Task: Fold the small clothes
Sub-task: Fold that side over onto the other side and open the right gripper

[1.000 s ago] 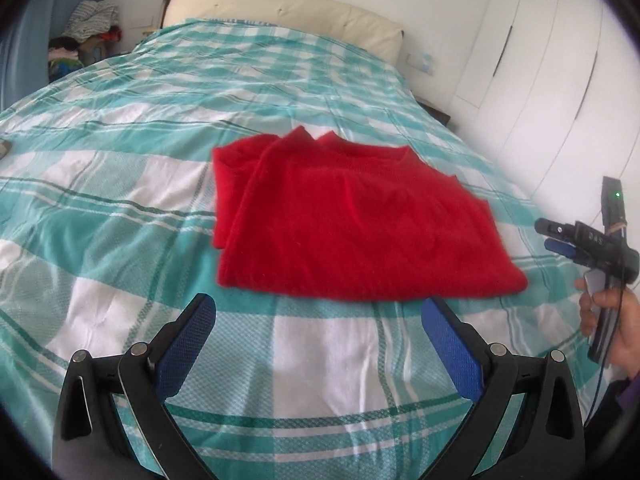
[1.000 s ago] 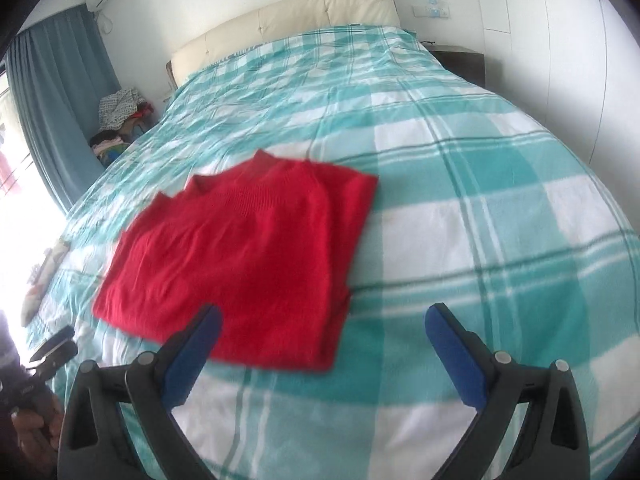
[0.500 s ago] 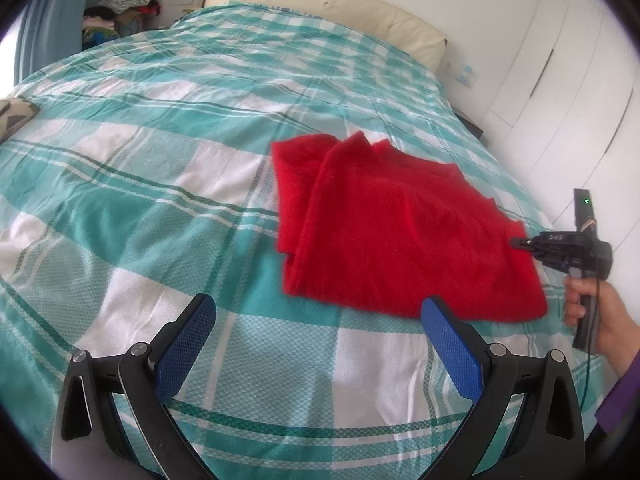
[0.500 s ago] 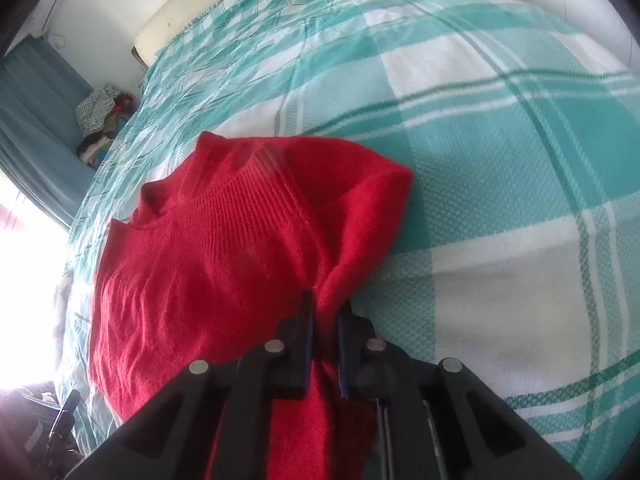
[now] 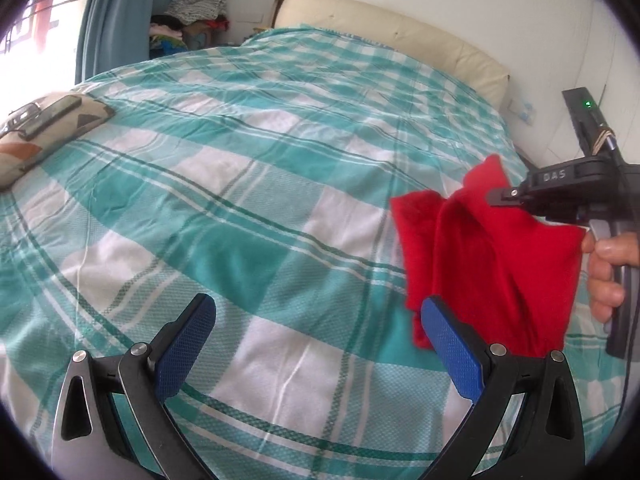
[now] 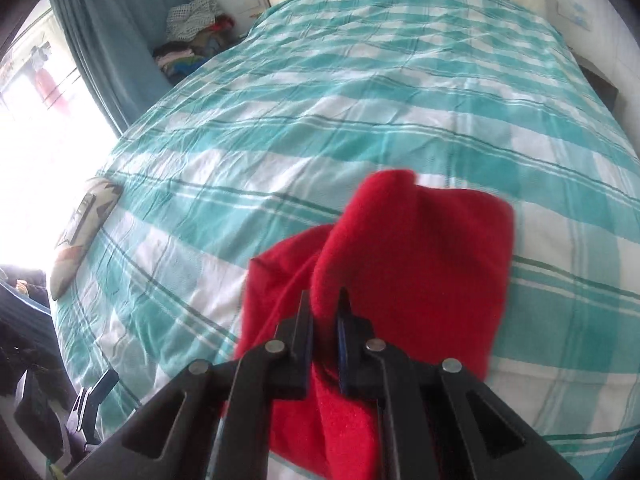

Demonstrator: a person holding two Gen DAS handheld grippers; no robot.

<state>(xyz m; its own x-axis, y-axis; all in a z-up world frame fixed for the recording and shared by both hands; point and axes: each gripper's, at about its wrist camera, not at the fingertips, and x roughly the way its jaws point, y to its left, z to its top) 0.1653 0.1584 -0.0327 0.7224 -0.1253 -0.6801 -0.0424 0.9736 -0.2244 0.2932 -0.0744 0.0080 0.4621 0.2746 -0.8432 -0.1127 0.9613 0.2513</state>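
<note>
A folded red knit garment (image 6: pixel 416 256) is lifted off the teal-and-white checked bed cover (image 6: pixel 360 100), pinched at one edge by my right gripper (image 6: pixel 325 312), whose jaws are shut on the cloth. In the left wrist view the same red garment (image 5: pixel 492 264) hangs at the right, with the right gripper (image 5: pixel 500 198) biting its upper edge and a hand (image 5: pixel 608 268) on the handle. My left gripper (image 5: pixel 316 344) stands open low over the bed cover (image 5: pixel 240 200), nothing between its blue pads; its right pad (image 5: pixel 452 352) overlaps the garment's lower left corner in the picture.
A patterned cushion (image 5: pixel 44 136) with a phone (image 5: pixel 52 114) on it lies at the bed's left side. A cream headboard (image 5: pixel 400 36), a blue curtain (image 5: pixel 132 12) and a pile of clothes (image 5: pixel 192 16) stand at the back. White wardrobe doors are at the right.
My right gripper went from open over the garment to shut on its edge, then lifted and carried it sideways. The left gripper swung left, staying open.
</note>
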